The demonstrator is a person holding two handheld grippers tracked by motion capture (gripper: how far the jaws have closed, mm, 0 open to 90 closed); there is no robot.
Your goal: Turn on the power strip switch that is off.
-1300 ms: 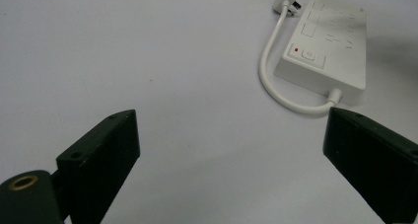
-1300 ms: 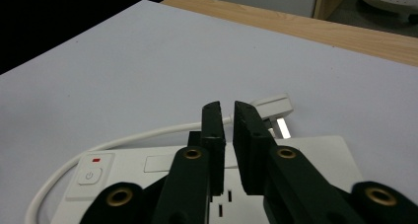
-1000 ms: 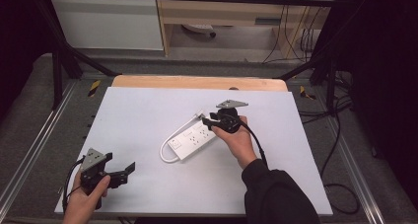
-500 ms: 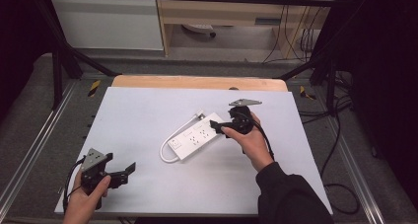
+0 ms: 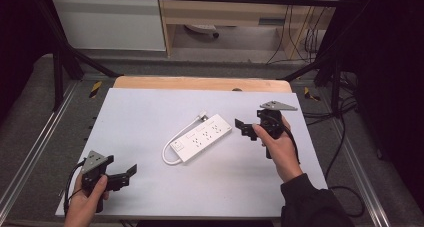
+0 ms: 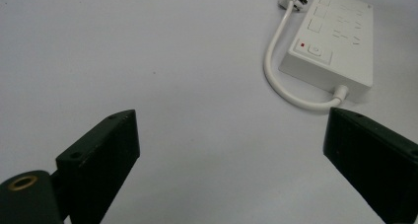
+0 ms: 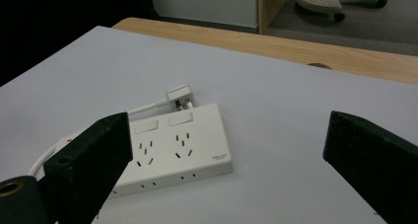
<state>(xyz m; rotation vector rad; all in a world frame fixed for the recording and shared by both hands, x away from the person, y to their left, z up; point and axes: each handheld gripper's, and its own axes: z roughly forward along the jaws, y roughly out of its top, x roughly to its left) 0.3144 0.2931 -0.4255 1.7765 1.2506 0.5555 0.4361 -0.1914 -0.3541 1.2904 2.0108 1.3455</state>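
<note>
A white power strip lies flat in the middle of the white table, its short cord looping round to a plug beside its far end. My right gripper hovers just right of the strip, apart from it. Its jaws have just been opening and stand open with nothing between them. In the right gripper view the strip and plug lie ahead of the open gripper. My left gripper stands open near the front left corner, with the strip farther off beyond it.
A wooden tabletop edge shows behind the white board. Metal frame rails run along both sides. Cables hang off the right. A shelf unit stands behind the table.
My right gripper has drawn away from the strip's far end to the right and a little up, and its jaws have spread. The left gripper and the strip have kept still.
</note>
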